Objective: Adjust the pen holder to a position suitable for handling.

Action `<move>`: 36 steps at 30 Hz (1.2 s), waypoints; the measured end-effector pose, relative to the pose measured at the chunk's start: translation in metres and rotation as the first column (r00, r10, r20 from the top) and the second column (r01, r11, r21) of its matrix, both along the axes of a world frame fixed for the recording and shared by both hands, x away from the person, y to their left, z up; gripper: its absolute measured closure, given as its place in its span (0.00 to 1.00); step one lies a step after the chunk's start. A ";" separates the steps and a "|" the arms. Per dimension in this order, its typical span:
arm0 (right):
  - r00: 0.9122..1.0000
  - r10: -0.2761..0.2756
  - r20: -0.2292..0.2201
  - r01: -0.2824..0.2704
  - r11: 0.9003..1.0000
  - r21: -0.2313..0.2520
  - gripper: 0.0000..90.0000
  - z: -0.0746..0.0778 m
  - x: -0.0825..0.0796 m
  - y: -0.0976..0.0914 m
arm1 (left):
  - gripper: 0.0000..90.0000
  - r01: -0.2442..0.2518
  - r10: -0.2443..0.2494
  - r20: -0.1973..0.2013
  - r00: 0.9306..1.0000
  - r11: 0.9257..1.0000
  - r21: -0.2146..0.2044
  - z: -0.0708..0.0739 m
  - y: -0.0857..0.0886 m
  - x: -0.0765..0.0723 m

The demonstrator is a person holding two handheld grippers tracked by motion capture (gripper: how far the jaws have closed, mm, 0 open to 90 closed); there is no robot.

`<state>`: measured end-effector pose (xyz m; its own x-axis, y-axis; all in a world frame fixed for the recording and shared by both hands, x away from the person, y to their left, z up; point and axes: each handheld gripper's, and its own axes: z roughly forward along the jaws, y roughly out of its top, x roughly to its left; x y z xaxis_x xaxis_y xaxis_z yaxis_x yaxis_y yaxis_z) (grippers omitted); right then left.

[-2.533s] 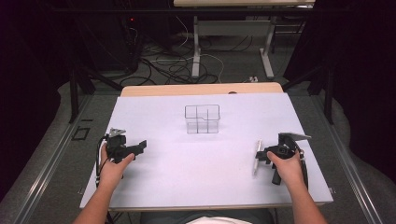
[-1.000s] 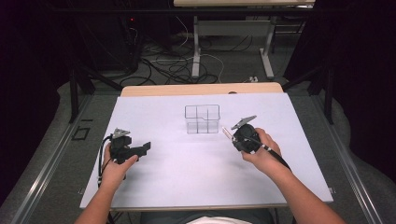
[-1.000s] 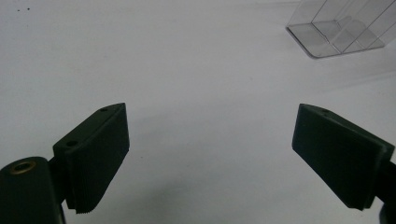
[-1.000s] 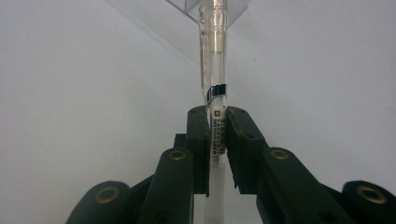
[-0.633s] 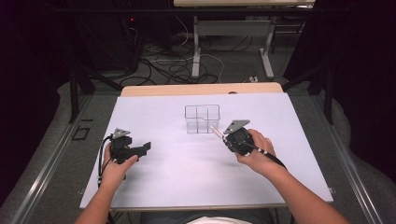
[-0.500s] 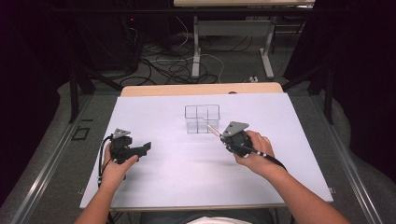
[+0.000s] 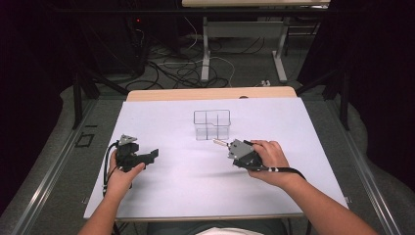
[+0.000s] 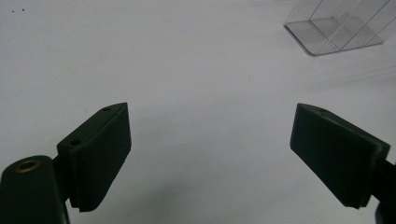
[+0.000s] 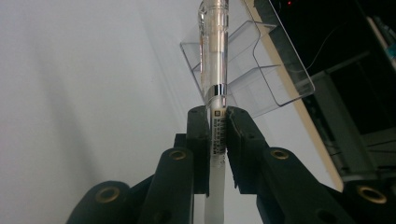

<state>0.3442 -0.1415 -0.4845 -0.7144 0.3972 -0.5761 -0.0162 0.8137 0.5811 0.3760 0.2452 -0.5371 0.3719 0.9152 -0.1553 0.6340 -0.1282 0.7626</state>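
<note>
You have a slim pen (image 9: 214,70) with a clear barrel, a silver band and a label, clamped lengthwise and pointing at the clear divided box (image 7: 212,124), which stands upright mid-table, the tip just short of it.

The high view looks forward and down from above the table's (image 7: 161,196) near edge; each gripper view rides low and close; all three share the clear organizer (image 7: 212,124) (image 8: 336,28) (image 9: 261,70).

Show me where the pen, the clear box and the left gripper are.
pen (image 9: 214,70): right gripper view, on its clear barrel.
clear box (image 7: 212,124): high view, on its front wall.
left gripper (image 8: 210,154): left gripper view, midway between its open jaws.
</note>
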 end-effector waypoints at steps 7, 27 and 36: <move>0.990 0.079 0.118 -0.058 0.984 -0.170 0.89 -0.005 -0.005 0.009 | 0.15 0.005 -0.005 -0.001 1.000 1.000 0.001 0.001 -0.001 0.000; 0.820 0.425 0.384 -0.093 0.761 -0.643 0.89 -0.006 -0.017 0.016 | 0.18 0.077 -0.075 0.054 0.996 0.997 -0.027 0.025 -0.019 -0.005; 0.766 0.507 0.395 -0.096 0.698 -0.710 0.89 -0.003 -0.018 0.019 | 0.31 0.314 -0.315 0.104 0.944 0.949 0.020 0.057 -0.068 -0.009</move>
